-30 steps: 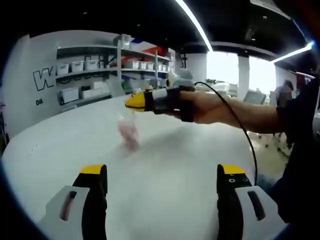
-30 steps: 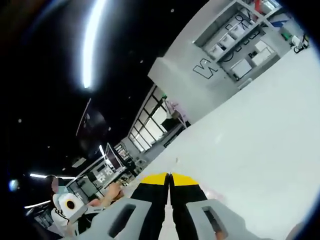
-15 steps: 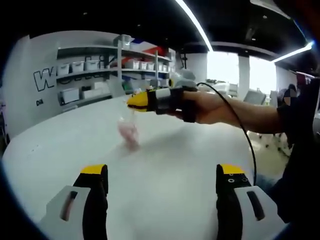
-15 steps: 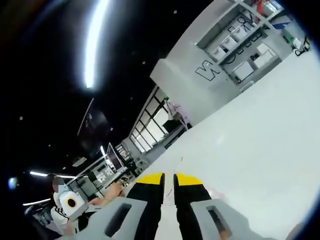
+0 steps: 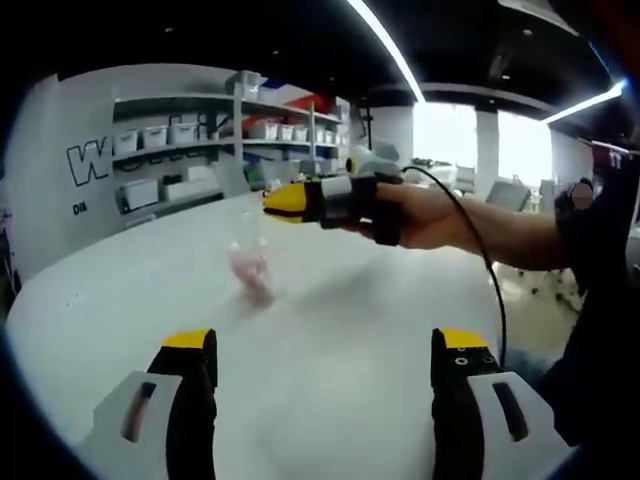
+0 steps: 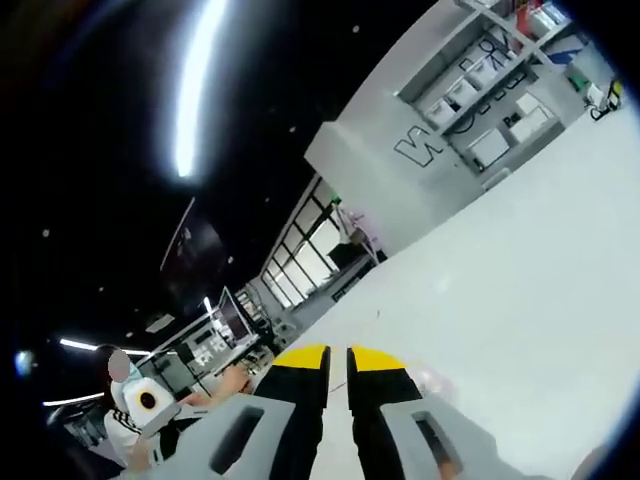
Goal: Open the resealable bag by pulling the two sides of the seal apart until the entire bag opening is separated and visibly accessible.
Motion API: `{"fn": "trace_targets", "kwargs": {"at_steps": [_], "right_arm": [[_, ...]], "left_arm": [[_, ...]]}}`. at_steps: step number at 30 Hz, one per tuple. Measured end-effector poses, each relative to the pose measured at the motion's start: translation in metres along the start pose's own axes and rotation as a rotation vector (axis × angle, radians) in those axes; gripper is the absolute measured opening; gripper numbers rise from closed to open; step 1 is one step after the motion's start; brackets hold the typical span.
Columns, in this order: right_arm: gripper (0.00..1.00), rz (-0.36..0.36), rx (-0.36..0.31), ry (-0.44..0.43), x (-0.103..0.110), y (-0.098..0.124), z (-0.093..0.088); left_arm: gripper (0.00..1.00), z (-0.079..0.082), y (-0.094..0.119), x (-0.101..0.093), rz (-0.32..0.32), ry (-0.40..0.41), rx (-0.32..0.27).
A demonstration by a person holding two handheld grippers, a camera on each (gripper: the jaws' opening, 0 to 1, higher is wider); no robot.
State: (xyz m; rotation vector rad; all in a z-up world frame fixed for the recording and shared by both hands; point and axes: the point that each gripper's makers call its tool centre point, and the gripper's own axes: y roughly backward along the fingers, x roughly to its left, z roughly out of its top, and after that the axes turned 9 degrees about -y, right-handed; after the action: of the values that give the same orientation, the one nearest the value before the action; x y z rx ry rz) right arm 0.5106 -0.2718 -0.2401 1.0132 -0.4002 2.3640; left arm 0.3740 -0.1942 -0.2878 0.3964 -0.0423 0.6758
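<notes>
the left claw (image 5: 318, 350) stands released, its two black jaws with yellow tips rising wide apart at 7 and 5 o'clock of the left gripper view, nothing between them but bare white desk (image 5: 330, 330). beyond them, toward 12 o'clock, the right claw (image 5: 270, 203) reaches in from 3 o'clock, held by a hand (image 5: 420, 215) with a dark strap and a black cable trailing off it. its yellow tips look pressed close together; whether they still pinch the bag's top edge is too blurred to tell.

the bag (image 5: 245, 250) hangs just below and left of those tips, a clear, thin, floppy plastic pouch, long axis roughly upright, mouth end up toward the right claw, bottom down at the desk. something pink sits bunched in its lower part. the seal line cannot be made out.

in the right gripper view the right claw (image 6: 338, 352) shows a narrow slit between its yellow tips, with a thin clear film rising from the gap at 12 o'clock; a faint pink patch lies by the right jaw. this view also takes in the ceiling light strip (image 6: 195, 85) and a seated person (image 6: 135, 405) at 8 o'clock.

the left gripper view gives shelves (image 5: 210, 140) with white bins against a grey wall.
</notes>
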Motion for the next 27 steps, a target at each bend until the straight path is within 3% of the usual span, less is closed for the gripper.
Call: {"fn": "trace_targets", "kwargs": {"at_steps": [14, 27], "right_arm": [[0.04, 0.008, 0.038, 0.063, 0.013, 0.027, -0.02], [0.06, -0.025, 0.06, 0.107, 0.009, 0.062, -0.034]], "left_arm": [[0.86, 0.009, 0.001, -0.006, 0.001, -0.014, -0.009], [0.86, 0.011, 0.001, -0.012, -0.004, -0.019, -0.008]]}}
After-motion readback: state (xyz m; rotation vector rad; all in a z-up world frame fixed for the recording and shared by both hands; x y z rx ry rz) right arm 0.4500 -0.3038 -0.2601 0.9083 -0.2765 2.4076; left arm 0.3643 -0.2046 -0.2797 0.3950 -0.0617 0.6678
